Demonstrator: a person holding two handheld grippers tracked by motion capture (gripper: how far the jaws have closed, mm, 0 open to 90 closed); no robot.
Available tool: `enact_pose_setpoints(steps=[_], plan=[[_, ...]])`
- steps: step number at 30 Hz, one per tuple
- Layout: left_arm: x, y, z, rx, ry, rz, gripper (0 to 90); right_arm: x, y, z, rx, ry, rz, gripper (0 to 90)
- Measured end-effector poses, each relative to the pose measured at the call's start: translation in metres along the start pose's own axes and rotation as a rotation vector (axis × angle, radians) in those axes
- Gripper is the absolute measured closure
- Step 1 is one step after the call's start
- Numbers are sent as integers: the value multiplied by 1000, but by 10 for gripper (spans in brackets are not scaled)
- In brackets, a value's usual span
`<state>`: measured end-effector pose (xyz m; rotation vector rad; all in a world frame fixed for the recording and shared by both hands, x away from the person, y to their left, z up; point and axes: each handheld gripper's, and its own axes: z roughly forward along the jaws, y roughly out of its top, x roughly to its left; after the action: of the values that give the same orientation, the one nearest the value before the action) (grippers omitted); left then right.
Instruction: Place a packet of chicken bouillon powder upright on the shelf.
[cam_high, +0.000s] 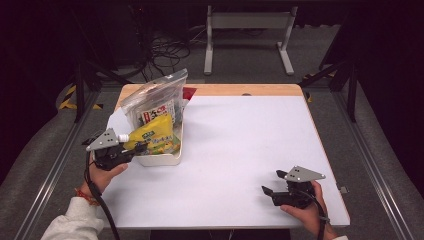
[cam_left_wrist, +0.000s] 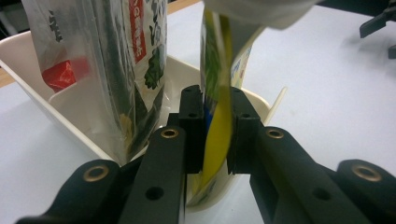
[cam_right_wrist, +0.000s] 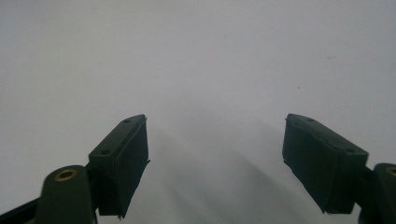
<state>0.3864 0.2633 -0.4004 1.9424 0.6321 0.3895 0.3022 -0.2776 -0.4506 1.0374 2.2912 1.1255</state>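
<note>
Left side of the table: a white tray (cam_high: 159, 159) stands near the left edge, its long axis running near to far. In it a clear bag of printed packets (cam_high: 152, 100) stands upright at the far end, and a yellow spouted pouch (cam_high: 152, 131) leans across the near end, its white cap pointing left. The left gripper (cam_high: 131, 150), held in the person's left hand (cam_high: 106, 175), reaches in over the tray's near left corner. In the left gripper view its jaws stand on either side of the pouch's thin edge (cam_left_wrist: 218, 135), narrow but with a sliver of gap visible beside at least one pad (cam_left_wrist: 192, 126); whether the pads press the film cannot be told for certain, and the grip reads as slack or just being let go.

Judgement on the step: the pouch is being placed into, or taken from, the tray. To do this well, keep the gripper level with the tray's rim (cam_left_wrist: 84, 140), hold the flat seam rather than the bulging body, and avoid knocking the clear bag (cam_left_wrist: 116, 70) just beside it; part the jaws fully only once the pouch rests on the tray floor.

Right side: the right gripper (cam_high: 274, 184) rests low over bare white table (cam_right_wrist: 196, 56) at the near right, jaws spread wide, nothing between them.
</note>
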Motion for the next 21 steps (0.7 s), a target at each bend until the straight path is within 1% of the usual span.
enact_pose_setpoints(steps=[2, 4, 6, 9, 11, 13, 14, 15, 17, 19, 20, 21], plan=[[1, 0, -4, -28, -2, -20, 789, 0, 0, 0, -1, -1, -2, 224], [0, -1, -8, -41, 0, -22, 778, 0, 0, -1, 0, -2, -3, 224], [-2, -1, -13, -65, 10, -23, 745, 0, 0, -1, 0, 0, -9, 224], [-6, 0, -20, -92, 59, -33, 702, 0, 1, -2, -2, -3, -13, 224], [-11, 0, -30, -126, 115, -44, 641, 0, 2, -3, -4, -5, -15, 224], [-15, 0, -35, -140, 139, -46, 618, 0, 2, -4, -10, -3, -14, 224], [-18, -1, -38, -156, 167, -50, 592, 0, 2, -4, -12, -3, -13, 224], [-20, -2, -41, -161, 174, -55, 565, -1, 3, -4, -14, -6, -15, 225], [-25, -3, -45, -159, 203, -44, 521, -1, 4, -6, -23, -9, -13, 226], [-30, -5, -47, -158, 232, -48, 463, -2, 5, -7, -30, -12, -12, 226], [-33, -6, -48, -154, 250, -49, 380, -3, 6, -8, -33, -14, -12, 226], [-36, -7, -49, -145, 264, -44, 342, -3, 7, -8, -38, -15, -11, 225]])
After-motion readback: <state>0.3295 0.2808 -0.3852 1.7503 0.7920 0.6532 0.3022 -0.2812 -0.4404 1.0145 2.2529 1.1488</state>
